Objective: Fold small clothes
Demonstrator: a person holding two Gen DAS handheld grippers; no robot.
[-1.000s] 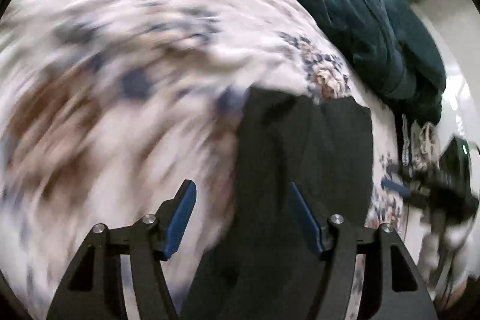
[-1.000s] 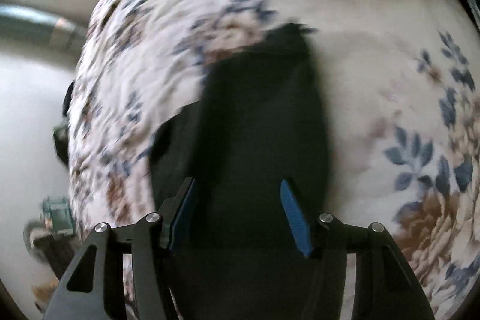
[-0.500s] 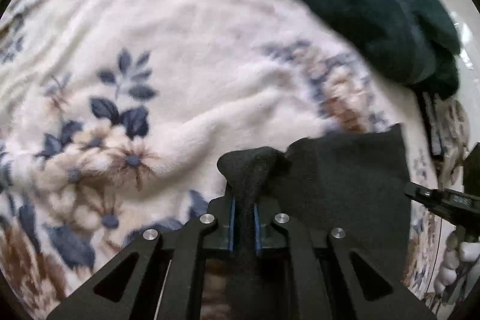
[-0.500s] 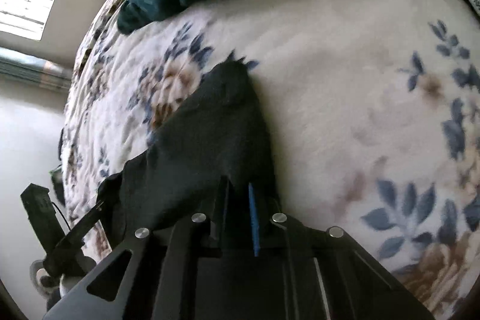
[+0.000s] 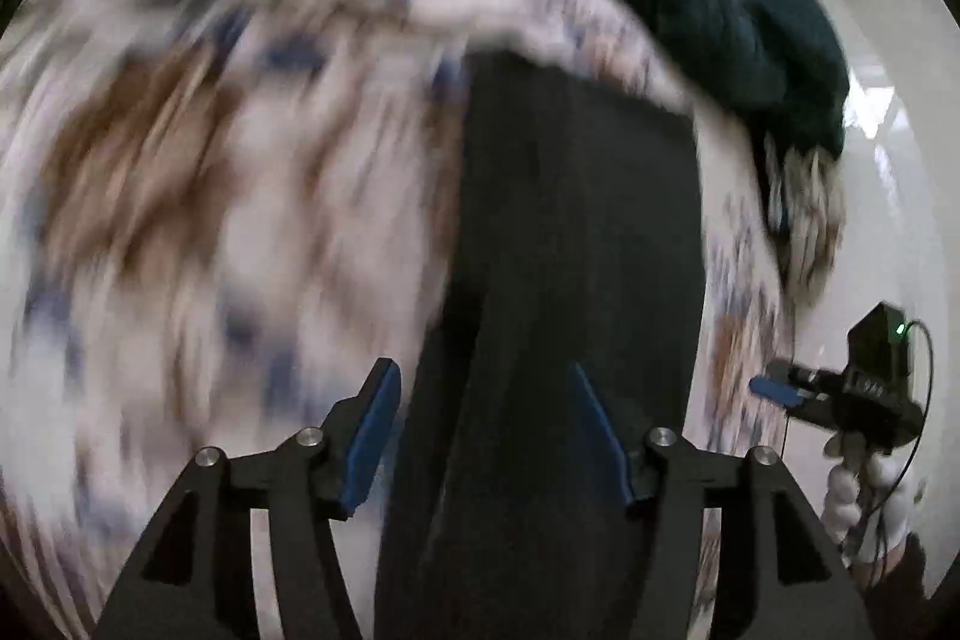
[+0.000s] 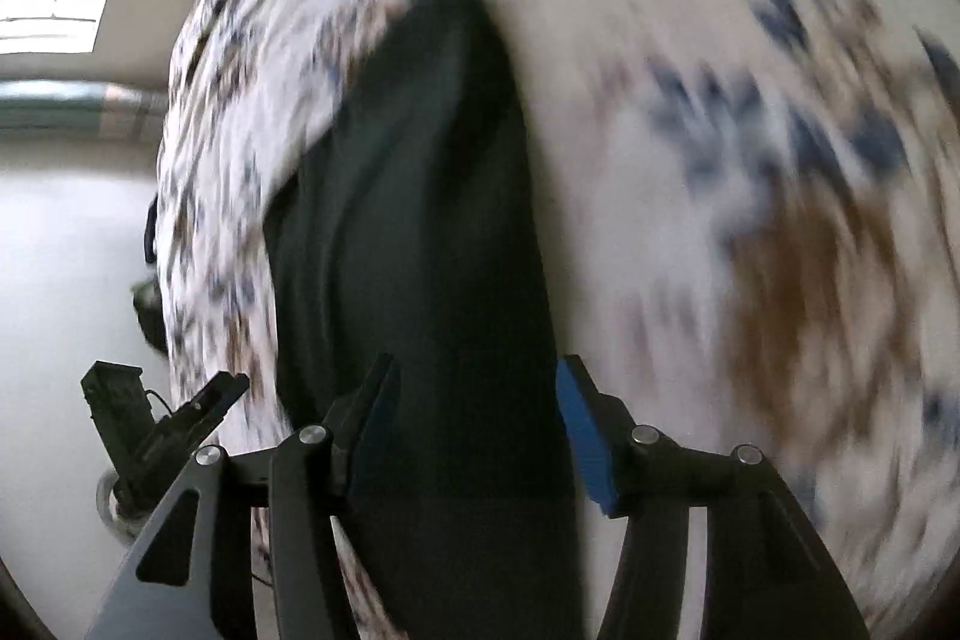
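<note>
Your left claw (image 5: 480, 430) is opening now, pads clear of the cloth, and the black garment (image 5: 576, 250) lies flat under it, not pinched any more. Same on the other side: your right claw (image 6: 474, 424) is spreading too, nothing pressed between its blue pads (image 6: 585, 436). Half a second back both claws were clamped on the near edge of that garment, lifting it; now they've let go and the cloth runs as a long dark strip away from you across the bed (image 5: 210, 220). I'd say that fold is laid down and released, and you're pulling back for the next grab. Everything's smeared with motion, so creases are hard to judge. Out toward the far edge of the bed sits a dark green blanket (image 5: 720, 10), near the garment's far end but not on it. In the left view your gloved right hand (image 5: 870, 484) hangs past the bed's right edge. Nothing blocks the cloth.
</note>
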